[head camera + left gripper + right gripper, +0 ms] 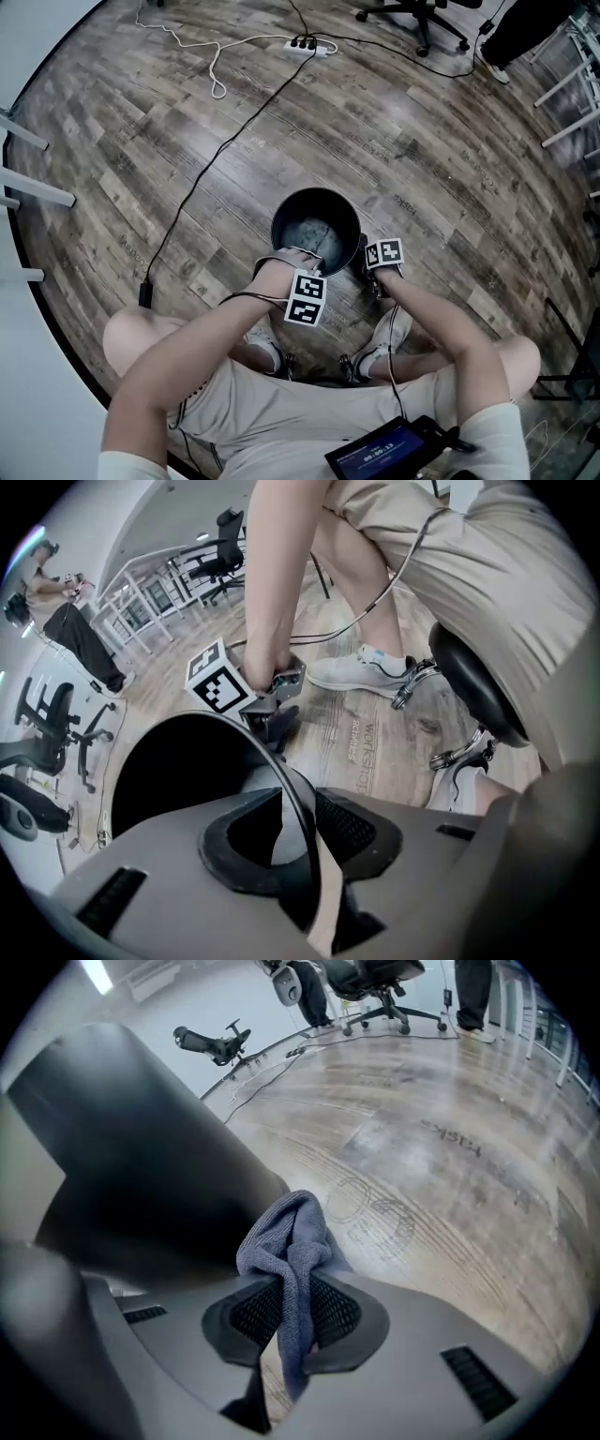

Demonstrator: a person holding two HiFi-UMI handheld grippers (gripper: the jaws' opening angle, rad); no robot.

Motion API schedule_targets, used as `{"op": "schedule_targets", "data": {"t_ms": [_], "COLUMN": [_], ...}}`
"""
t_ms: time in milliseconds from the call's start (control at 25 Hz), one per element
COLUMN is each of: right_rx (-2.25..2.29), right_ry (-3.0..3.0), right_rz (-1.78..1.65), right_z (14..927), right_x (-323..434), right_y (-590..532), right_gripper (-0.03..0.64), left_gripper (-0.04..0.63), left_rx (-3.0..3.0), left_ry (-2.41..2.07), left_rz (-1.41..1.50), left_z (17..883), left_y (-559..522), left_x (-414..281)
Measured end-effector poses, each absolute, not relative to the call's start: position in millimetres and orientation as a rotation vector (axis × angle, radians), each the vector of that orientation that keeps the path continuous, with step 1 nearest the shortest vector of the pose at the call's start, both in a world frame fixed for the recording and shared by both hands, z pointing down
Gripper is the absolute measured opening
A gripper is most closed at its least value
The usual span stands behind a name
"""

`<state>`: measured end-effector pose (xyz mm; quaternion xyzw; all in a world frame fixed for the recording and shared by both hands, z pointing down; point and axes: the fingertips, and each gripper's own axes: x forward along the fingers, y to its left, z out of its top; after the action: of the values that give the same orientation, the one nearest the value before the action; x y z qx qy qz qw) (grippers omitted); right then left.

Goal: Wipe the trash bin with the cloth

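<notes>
Grey cloth [286,1232] sits pinched in the jaws of my right gripper [298,1290], just beside the outer wall of the black trash bin [141,1166] for wiping, while my left gripper [300,801] straddles its rim, jaws spread, seemingly to steady it.

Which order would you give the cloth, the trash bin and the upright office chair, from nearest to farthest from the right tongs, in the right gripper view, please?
1. The cloth: clamped between the right tongs, in the middle.
2. The trash bin: close by on the left, next to the cloth.
3. The office chair: far off, at the top of the view.
</notes>
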<state>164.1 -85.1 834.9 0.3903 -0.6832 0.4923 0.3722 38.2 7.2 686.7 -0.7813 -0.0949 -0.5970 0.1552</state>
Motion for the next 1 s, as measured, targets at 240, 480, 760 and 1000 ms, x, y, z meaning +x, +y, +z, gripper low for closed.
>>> {"op": "schedule_targets", "data": {"t_ms": [240,480,760,1000], "right_rx": [0.885,0.931,1.021,1.07], "right_ry": [-1.897,-2.003,-2.016,-2.028], "right_rz": [1.19,1.282,1.212,1.14], "right_z": [733,653,655,699], "right_x": [152,129,118,122], "right_y": [-58,-37,-51,-60], "right_gripper": [0.054,0.054,0.054,0.054], "left_gripper": [0.14,0.088,0.038,0.037], "left_rx": [-2.124,-1.978,-1.911,-1.931], "left_ry": [-0.352,-0.369,-0.454,-0.437], "left_rz": [-1.78,-1.823,-1.799,-1.791], "left_z": [682,703,705,703], "left_y": [4,2,9,9], "left_x": [7,-12,-11,-9]}}
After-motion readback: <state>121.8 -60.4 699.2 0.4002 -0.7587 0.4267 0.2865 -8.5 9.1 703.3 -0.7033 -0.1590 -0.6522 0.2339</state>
